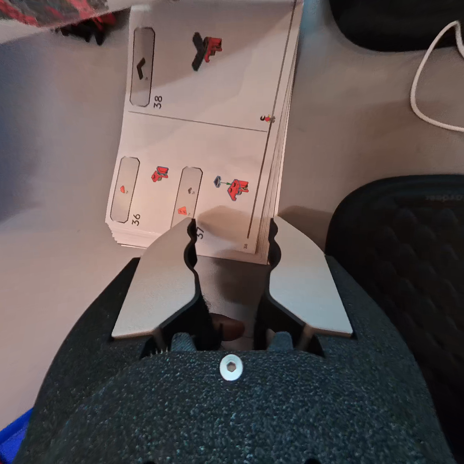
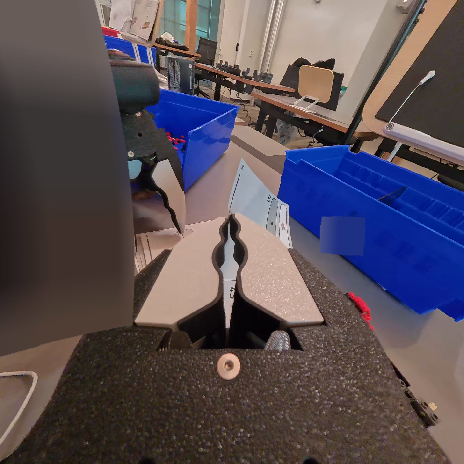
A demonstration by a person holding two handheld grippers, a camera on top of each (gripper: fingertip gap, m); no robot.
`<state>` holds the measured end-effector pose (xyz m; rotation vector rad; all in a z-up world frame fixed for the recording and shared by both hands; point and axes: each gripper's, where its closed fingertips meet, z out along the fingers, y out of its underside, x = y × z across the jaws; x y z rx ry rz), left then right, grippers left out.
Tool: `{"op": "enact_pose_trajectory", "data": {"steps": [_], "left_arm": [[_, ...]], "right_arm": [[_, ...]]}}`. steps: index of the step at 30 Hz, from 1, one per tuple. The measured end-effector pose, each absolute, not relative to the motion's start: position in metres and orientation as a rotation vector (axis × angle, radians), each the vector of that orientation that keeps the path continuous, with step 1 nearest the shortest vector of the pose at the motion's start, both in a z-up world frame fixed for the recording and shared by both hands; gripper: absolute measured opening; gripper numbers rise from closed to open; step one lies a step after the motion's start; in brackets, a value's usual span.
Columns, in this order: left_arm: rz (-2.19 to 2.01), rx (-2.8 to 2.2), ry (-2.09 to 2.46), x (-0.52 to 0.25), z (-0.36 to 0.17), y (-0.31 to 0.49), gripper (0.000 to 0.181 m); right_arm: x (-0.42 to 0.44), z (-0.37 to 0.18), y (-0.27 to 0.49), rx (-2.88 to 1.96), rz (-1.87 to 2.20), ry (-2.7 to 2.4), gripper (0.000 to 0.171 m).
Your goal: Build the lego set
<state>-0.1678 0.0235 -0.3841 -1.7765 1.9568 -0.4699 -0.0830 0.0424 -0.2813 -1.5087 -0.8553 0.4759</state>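
Note:
The lego instruction booklet (image 1: 200, 125) lies open on the grey table. My left gripper (image 1: 232, 221) is open and empty, its fingertips over the booklet's near edge. In the right wrist view one of its fingers (image 2: 173, 190) touches the flat page with its tip. My right gripper (image 2: 230, 217) is shut on a booklet page (image 2: 261, 200), which stands lifted and curled above the table and runs down between the jaws. Red and black lego pieces (image 1: 82, 27) lie blurred at the far left of the booklet.
A blue bin (image 2: 208, 140) holding red pieces stands behind the left gripper. A long blue bin (image 2: 376, 226) stands on the right, with a red lego piece (image 2: 361, 308) in front of it. A white cable (image 1: 426, 75) and a black padded object (image 1: 401, 251) lie right of the booklet. Across from one pair of fingers to the other is roughly 15 cm.

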Motion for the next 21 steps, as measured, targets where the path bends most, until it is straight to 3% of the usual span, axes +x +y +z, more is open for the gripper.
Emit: {"op": "enact_pose_trajectory", "data": {"steps": [21], "left_arm": [[-0.390, -1.635, 1.876, -0.155, -0.368, 0.037, 0.035]], "right_arm": [[-0.091, -0.293, 0.040, -1.552, 0.499, -0.907, 0.001]]}}
